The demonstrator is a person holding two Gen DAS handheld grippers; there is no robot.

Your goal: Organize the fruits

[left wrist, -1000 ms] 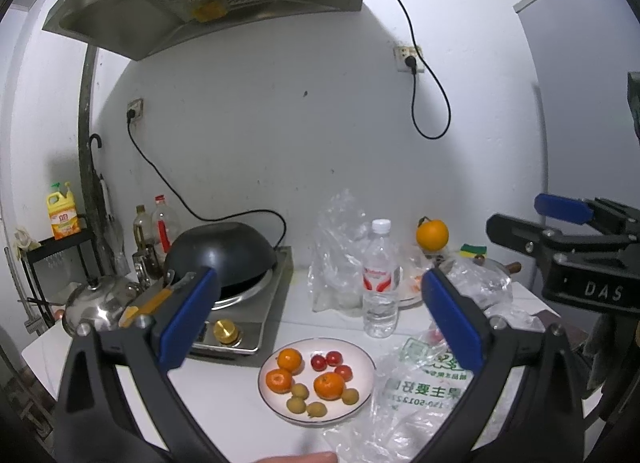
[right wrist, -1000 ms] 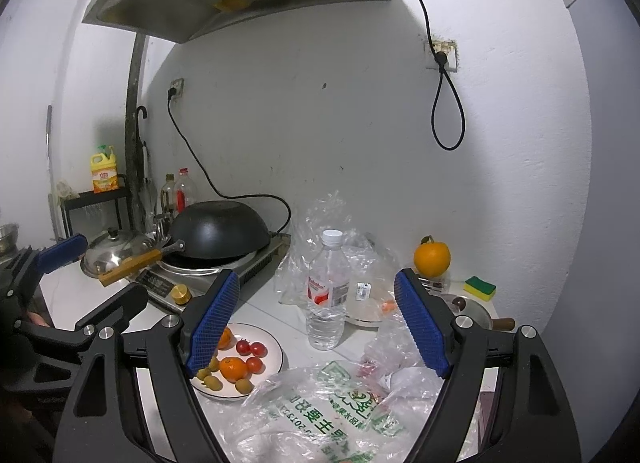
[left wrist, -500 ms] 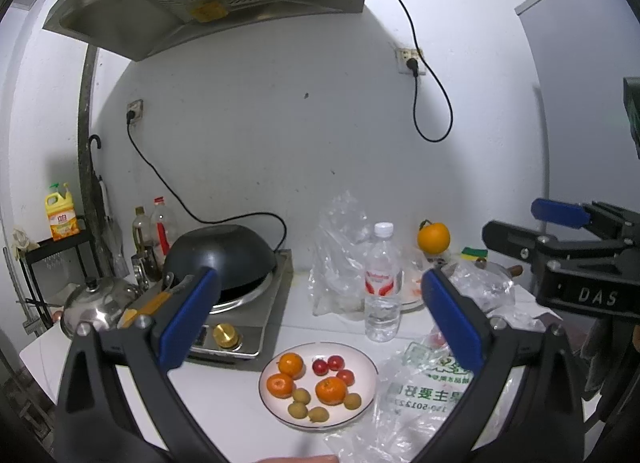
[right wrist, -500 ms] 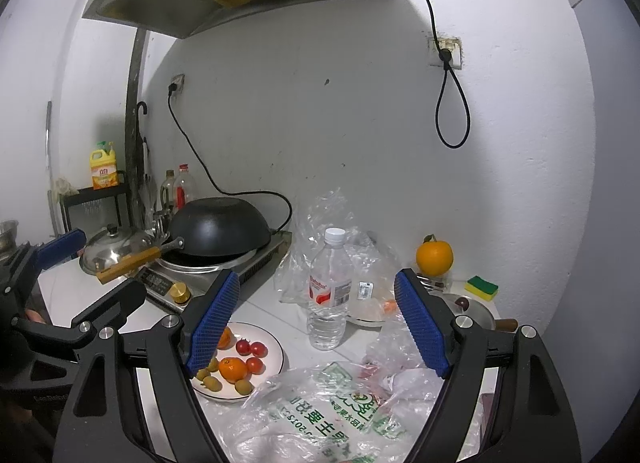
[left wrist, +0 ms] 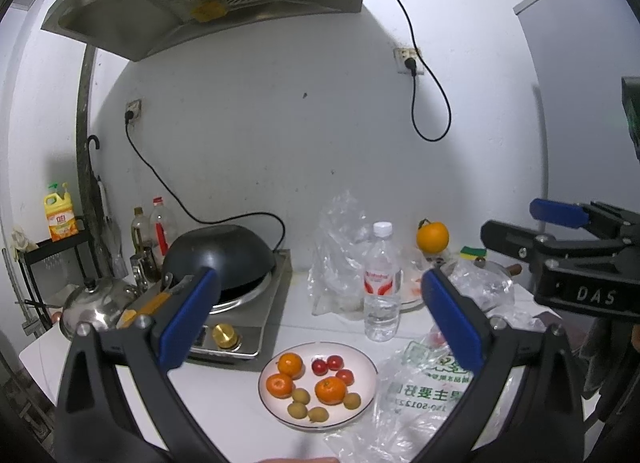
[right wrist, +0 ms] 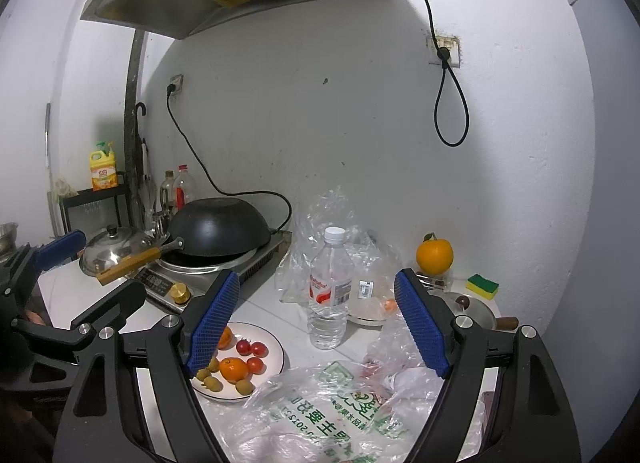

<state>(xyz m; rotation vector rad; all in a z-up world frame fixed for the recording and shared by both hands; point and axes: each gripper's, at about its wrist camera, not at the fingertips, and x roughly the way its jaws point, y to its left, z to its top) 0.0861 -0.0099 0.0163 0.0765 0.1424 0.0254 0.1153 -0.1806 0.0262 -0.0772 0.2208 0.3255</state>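
Fruit lies on a white plate [left wrist: 370,391] at the near edge of the counter [left wrist: 224,387], in front of the stove: three mandarins [left wrist: 330,389], three cherry tomatoes [left wrist: 335,362] and four small tan-green fruits [left wrist: 301,396], all loose and close together. One big orange [left wrist: 432,237] sits apart at the back by the wall, near a sponge [right wrist: 482,286].

Going by size: a range hood [left wrist: 208,3] overhangs everything; below it a black wok [left wrist: 218,259] rests on the stove [left wrist: 256,327], a steel lid [right wrist: 116,247] beside it. A printed plastic bag [right wrist: 340,411] lies crumpled just right of the plate, its edge touching or overlapping the rim. A water bottle [left wrist: 382,287] stands upright behind the plate, with clear bags [left wrist: 340,251] around it.

The left gripper [left wrist: 316,313] hangs above the plate with its fingers spread wide, holding nothing. The right gripper [right wrist: 316,323] is likewise spread and empty, over the bag and bottle.

Risks, as I judge them: the round fruits could roll off the plate if a finger nudges a neighbour; the tomatoes may split under a hard pinch; the bag could drag against the plate; a careless reach toward the orange might topple the bottle.

Writing: "DAS" on the right gripper's body, seen from the left camera. The bag carries green Chinese characters and digits, upside down, not fully legible. The bottle's red label and the yellow detergent jug [left wrist: 59,218] are unreadable.
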